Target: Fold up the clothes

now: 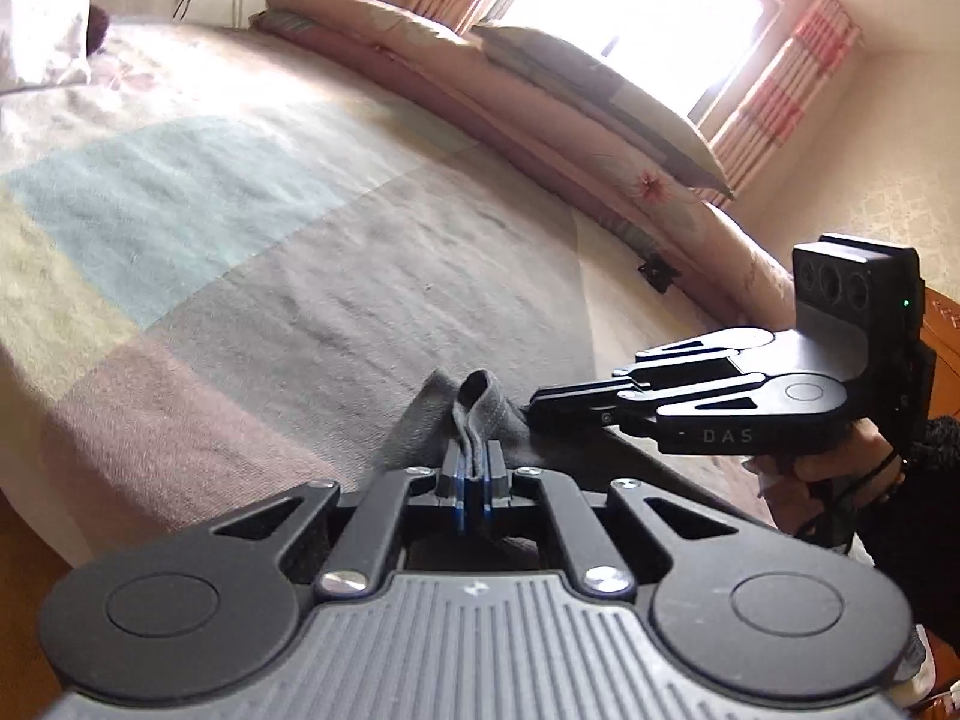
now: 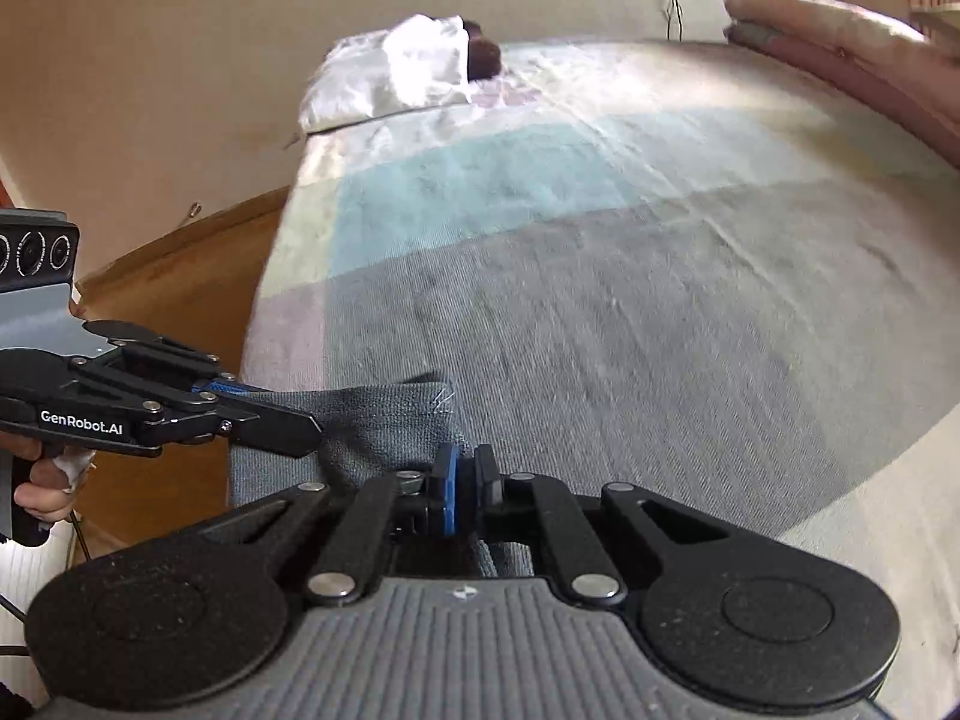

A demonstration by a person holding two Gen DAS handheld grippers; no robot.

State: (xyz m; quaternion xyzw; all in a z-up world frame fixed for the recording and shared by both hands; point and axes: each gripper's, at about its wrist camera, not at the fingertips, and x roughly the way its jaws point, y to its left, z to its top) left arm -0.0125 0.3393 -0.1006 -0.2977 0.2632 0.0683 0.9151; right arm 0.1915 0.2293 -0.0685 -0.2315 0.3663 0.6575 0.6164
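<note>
- The grey knit garment (image 2: 384, 420) hung at the near edge of the bed (image 2: 600, 312), held up between the two tools rather than spread flat; most of its length dropped out of view below the cameras.
- The left gripper (image 1: 473, 471) was pressed together on a hemmed edge of the cloth, which looped up in a small fold just beyond the blue pads (image 1: 461, 480).
- The right gripper (image 2: 465, 480) also stood nearly together, and cloth ran in under its tips; it appeared to pinch the garment's other top corner, though the bite itself was partly hidden.
- The fabric looked soft, light and limp, a ribbed or terry-like knit with a stitched hem. It would likely sag and drape wherever unsupported, and not slip much against rubber pads.
- By that reading, the sturdiest places to hold were the hemmed corners, where the doubled cloth gave the pads more to bite.
- A thin single layer risked pulling free or stretching out of shape.
- The patchwork bedcover (image 1: 252, 252) offered a broad flat surface.
</note>
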